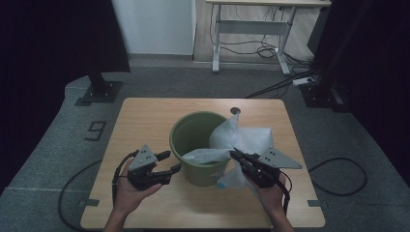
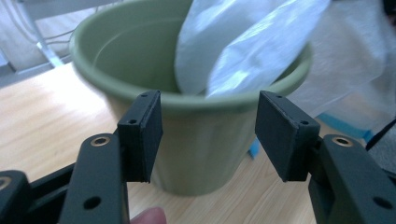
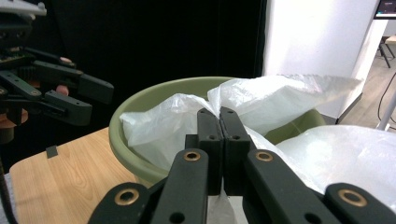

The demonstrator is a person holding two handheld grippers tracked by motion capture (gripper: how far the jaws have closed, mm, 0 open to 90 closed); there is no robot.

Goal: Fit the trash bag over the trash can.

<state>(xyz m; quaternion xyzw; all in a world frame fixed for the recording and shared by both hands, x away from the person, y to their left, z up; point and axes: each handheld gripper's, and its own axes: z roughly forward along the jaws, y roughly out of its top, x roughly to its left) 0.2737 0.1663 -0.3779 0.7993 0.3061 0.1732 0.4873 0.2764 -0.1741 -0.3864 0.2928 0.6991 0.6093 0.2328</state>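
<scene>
A green plastic bucket [image 1: 196, 133] [image 2: 140, 60] [image 3: 140, 107] stands upright in the middle of the wooden table [image 1: 145, 116]. A white translucent plastic bag [image 1: 239, 135] [image 2: 243, 46] [image 3: 280, 100] hangs partly inside it and spills over its right rim. My right gripper [image 1: 235, 155] [image 3: 219, 119] is shut on a fold of the bag at the bucket's near right rim. At the bucket's left, level with its rim, my left gripper [image 1: 174, 162] [image 2: 208, 133] is open, nothing between its pads.
A second table's white legs [image 1: 217, 43] and loose cables [image 1: 263, 48] lie on the floor beyond. A black stand base [image 1: 99, 92] sits at the back left. A small round hole [image 1: 235, 110] marks the table's far edge. Bare wood lies left of the bucket.
</scene>
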